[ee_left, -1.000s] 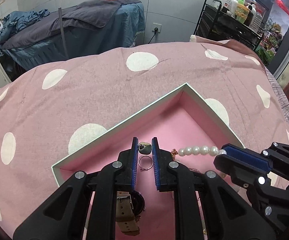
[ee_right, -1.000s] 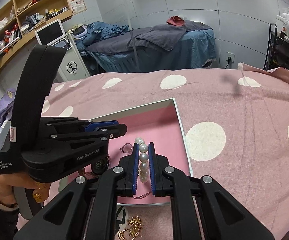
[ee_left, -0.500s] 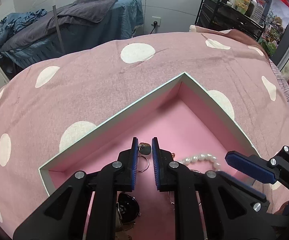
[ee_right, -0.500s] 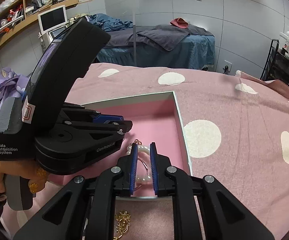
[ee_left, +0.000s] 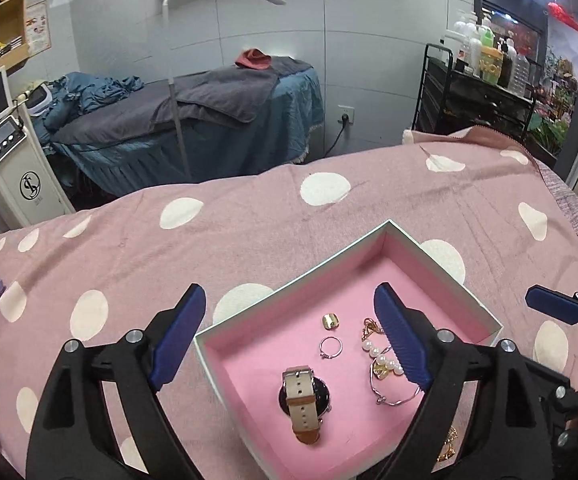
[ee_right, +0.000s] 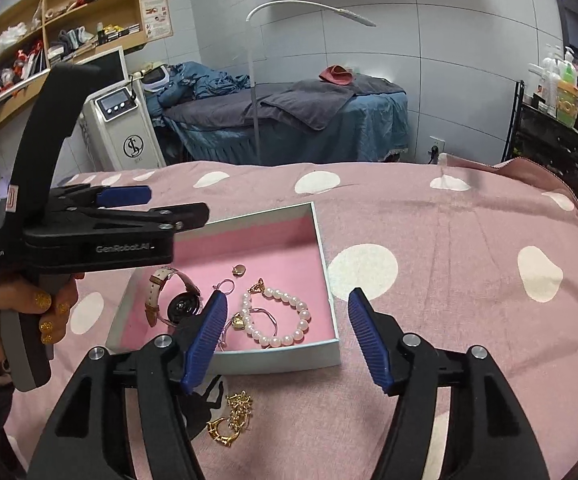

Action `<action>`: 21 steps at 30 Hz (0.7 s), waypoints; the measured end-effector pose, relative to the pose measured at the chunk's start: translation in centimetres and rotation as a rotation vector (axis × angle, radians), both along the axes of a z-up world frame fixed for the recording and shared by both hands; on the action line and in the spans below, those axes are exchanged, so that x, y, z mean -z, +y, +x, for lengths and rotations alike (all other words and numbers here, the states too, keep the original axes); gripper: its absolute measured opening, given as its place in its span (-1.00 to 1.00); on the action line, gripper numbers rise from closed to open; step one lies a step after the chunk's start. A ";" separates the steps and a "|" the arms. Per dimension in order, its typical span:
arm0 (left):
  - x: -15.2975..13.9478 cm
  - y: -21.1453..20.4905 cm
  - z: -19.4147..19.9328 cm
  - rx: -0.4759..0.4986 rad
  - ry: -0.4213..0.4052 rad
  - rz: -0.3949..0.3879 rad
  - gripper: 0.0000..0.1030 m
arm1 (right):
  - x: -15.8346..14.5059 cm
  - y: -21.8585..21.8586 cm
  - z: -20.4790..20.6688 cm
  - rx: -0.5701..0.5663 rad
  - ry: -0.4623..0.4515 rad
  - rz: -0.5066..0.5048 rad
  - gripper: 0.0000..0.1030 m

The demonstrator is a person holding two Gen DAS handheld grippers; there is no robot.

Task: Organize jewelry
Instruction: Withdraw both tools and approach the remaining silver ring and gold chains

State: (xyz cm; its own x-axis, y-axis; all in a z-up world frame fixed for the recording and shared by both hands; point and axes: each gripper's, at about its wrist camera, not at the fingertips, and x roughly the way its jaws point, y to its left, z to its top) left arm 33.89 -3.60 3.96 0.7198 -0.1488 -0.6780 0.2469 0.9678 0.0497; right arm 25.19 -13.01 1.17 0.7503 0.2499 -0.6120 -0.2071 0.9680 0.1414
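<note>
**Inspector:** On the spotted bed cover, what holds the jewellery?

**Operator:** An open shallow box, pale rim, matt pink lining. It sits square on the cloth so the pieces cannot roll off. My left gripper hangs above its near corner, and its jaws have just been opening; they stand wide with nothing between the ribbed blue pads. My right gripper hovers over the box's near edge, jaws likewise just opening, also gripping nothing.

**Inspector:** Contents?

**Operator:** A wristwatch, black round face and tan leather strap, lies flat near the near wall. Beyond it, a thin silver ring and a small gold charm, close together but apart. Toward the right wall the pearl bracelet lies in a loose loop, smooth white beads with a gold clasp, and a thin wire bangle overlaps it. I judge both grippers have let go so these pieces settle on the lining.

**Inspector:** Outstanding items?

**Operator:** One cluster of gold earrings, ornate and glittering, lies on the cloth just outside the near edge of the box. I judge it comes next; small and snaggy, it may need a careful pinch.
</note>
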 end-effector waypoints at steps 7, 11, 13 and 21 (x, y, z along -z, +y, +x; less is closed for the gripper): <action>-0.5 2.0 -6.4 -0.006 -0.092 -0.048 0.85 | -0.1 -0.6 -3.0 -0.021 -0.010 -0.040 0.46; 0.5 2.3 -9.9 0.033 -0.083 -0.047 0.88 | 0.8 -1.0 -4.0 -0.035 0.020 -0.048 0.47; 1.3 2.2 -11.3 0.048 -0.070 -0.031 0.88 | 1.5 -1.3 -4.3 -0.035 0.041 -0.047 0.47; 4.6 1.4 -15.2 0.106 -0.038 0.019 0.88 | 3.0 -0.5 -5.5 -0.087 0.081 -0.083 0.47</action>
State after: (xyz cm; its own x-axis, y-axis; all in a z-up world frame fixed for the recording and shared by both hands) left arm 18.70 -2.24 -0.68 0.7259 -0.2125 -0.6542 0.3454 0.9351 0.0795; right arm 19.73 -13.52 -1.83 0.6753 0.2578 -0.6910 -0.2817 0.9560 0.0813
